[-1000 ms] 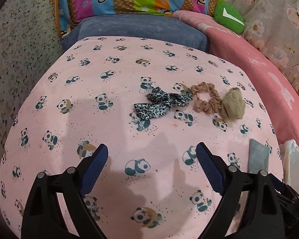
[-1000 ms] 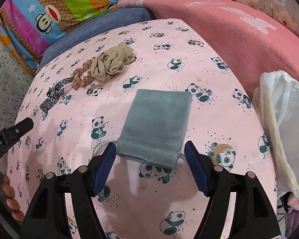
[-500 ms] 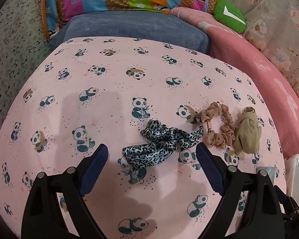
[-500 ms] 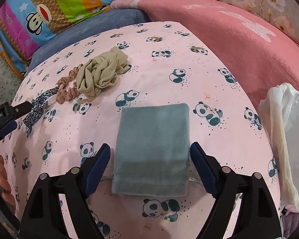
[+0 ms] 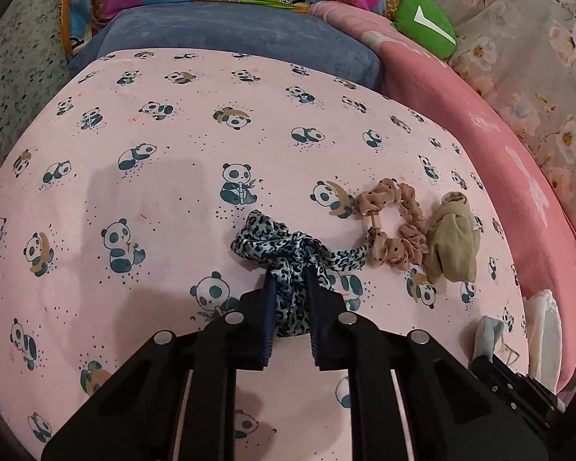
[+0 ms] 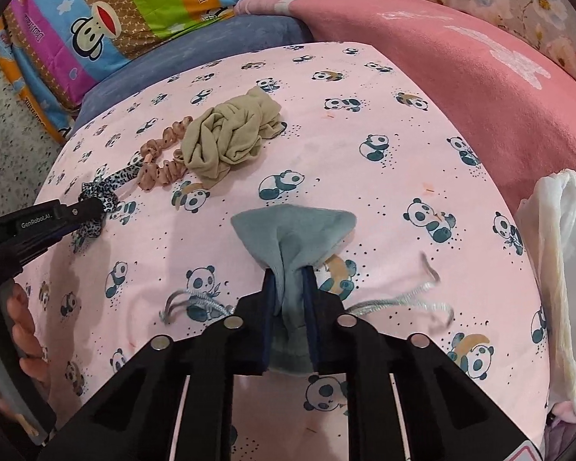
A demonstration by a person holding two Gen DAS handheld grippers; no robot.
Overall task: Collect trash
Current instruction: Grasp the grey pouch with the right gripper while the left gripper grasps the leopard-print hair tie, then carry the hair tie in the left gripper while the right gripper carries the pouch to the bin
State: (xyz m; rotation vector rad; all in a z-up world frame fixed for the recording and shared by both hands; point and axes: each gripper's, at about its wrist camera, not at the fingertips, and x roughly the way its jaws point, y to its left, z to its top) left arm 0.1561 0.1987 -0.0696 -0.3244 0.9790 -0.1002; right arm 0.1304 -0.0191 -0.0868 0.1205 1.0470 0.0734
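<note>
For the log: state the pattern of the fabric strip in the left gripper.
Leopard-style black spots on pale blue-grey fabric strip; clearest in the left wrist view.

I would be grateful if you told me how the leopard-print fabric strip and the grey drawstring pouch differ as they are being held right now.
The leopard-print strip is patterned in black spots on pale blue; the grey pouch is plain. The strip is narrow and twisted, while the pouch is broad, with silver cords trailing either side. The left gripper pinches the strip; the right gripper pinches the pouch. Both are soft fabric, bunched between closed fingers on the panda sheet.
</note>
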